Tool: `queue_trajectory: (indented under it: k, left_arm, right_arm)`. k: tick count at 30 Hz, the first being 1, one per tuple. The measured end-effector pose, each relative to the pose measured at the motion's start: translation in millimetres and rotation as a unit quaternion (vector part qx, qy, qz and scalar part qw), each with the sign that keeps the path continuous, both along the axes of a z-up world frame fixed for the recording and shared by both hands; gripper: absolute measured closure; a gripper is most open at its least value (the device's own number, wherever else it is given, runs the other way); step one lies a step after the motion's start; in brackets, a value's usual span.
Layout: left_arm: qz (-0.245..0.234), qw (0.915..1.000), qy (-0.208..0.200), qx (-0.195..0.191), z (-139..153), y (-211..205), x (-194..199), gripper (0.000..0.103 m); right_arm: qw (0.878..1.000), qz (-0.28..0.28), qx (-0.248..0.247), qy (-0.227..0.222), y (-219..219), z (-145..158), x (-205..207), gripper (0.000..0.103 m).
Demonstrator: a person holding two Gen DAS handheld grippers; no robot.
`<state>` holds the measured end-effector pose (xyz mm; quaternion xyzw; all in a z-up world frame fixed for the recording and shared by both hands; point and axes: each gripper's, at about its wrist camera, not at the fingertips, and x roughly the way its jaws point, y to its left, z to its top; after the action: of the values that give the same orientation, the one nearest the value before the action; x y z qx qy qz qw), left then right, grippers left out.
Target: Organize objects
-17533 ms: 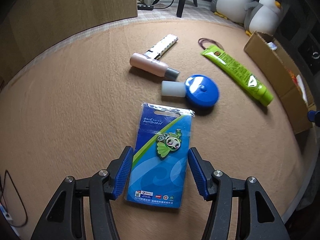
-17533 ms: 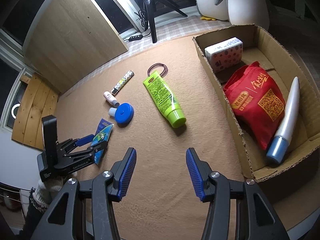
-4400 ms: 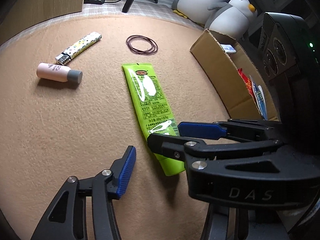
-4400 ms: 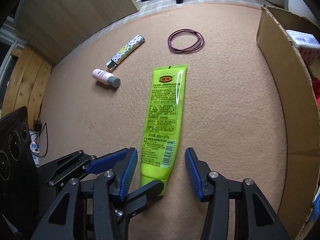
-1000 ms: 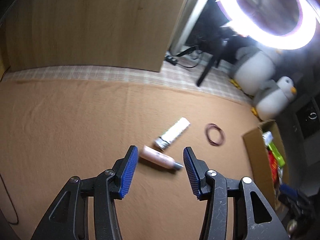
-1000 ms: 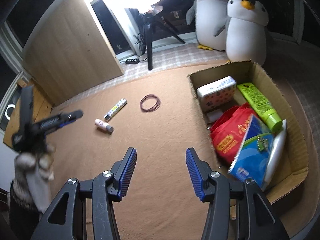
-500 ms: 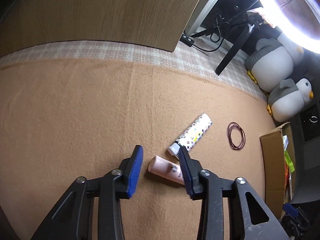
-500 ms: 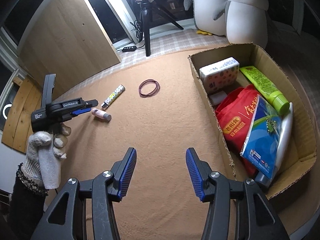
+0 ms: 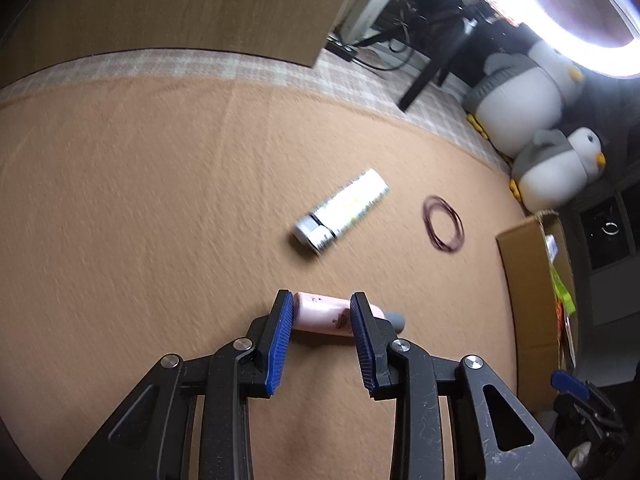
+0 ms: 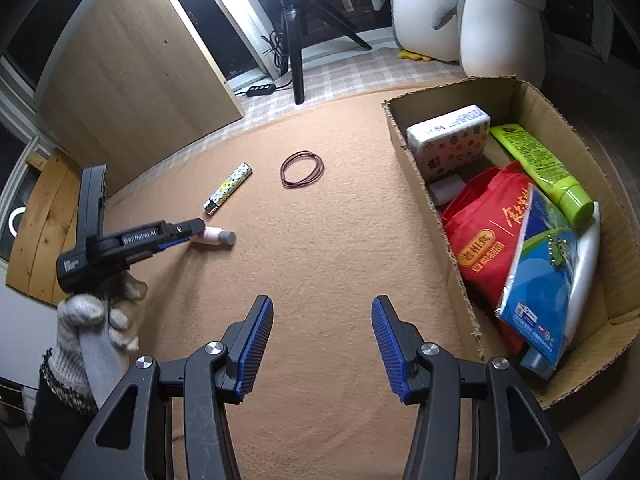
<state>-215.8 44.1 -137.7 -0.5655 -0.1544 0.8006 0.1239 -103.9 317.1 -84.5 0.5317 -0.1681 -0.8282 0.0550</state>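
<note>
Two tools showing: left tool is straddling a small pink grey-capped bottle lying on the tan felt surface, fingers not clamped; right tool is hovering spread apart, beside the brown cardboard box.

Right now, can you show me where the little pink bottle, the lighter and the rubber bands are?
pink bottle (image 9: 320, 314), left wrist view, middle of its pink body.
lighter (image 10: 228, 189), right wrist view, middle of its patterned case.
rubber bands (image 10: 283, 170), right wrist view, left edge of the loop.
</note>
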Motion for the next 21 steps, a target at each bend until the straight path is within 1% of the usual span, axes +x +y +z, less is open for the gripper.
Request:
queue_trajectory:
  k: [5, 8, 11, 13, 15, 16, 17, 18, 21]
  left_arm:
    - [-0.008, 0.9999, -0.006, 0.014, -1.5, 8.9, 22.6, 0.071]
    - [-0.024, 0.9994, -0.015, 0.018, -7.8, 19.4, 39.2, 0.071]
    - [-0.036, 0.9992, -0.006, 0.015, -7.9, 27.0, 49.4, 0.071]
    - [-0.041, 0.9988, -0.008, 0.025, -8.2, 30.0, 51.7, 0.071]
    - [-0.049, 0.9984, -0.001, 0.027, -5.5, 34.2, 52.5, 0.071]
    - [-0.055, 0.9983, 0.007, 0.02, -2.8, 37.8, 53.0, 0.071]
    - [-0.057, 0.9982, 0.02, 0.004, 2.2, 39.8, 55.2, 0.071]
    - [-0.057, 0.998, 0.03, 0.001, 6.4, 39.4, 56.3, 0.071]
    - [-0.048, 0.9981, 0.035, 0.015, 14.1, 28.5, 56.3, 0.071]
  right_arm:
    - [1.0, 0.005, -0.008, -0.004, -2.7, -3.5, 1.6, 0.055]
    - [1.0, 0.008, -0.01, -0.006, -4.4, -6.2, 3.3, 0.055]
    - [1.0, 0.011, -0.015, -0.012, -5.8, -9.7, 3.7, 0.055]
    - [1.0, 0.013, -0.016, -0.015, -7.4, -11.5, 2.2, 0.055]
    - [1.0, 0.015, -0.017, -0.015, -9.5, -12.7, 0.2, 0.055]
    - [1.0, 0.015, -0.016, -0.016, -10.5, -13.5, -0.9, 0.055]
    - [1.0, 0.014, -0.017, -0.018, -11.4, -14.4, -2.2, 0.055]
    - [1.0, 0.012, -0.019, -0.02, -12.4, -14.9, -2.6, 0.055]
    - [0.999, 0.014, -0.024, -0.021, -16.1, -16.3, -3.2, 0.055]
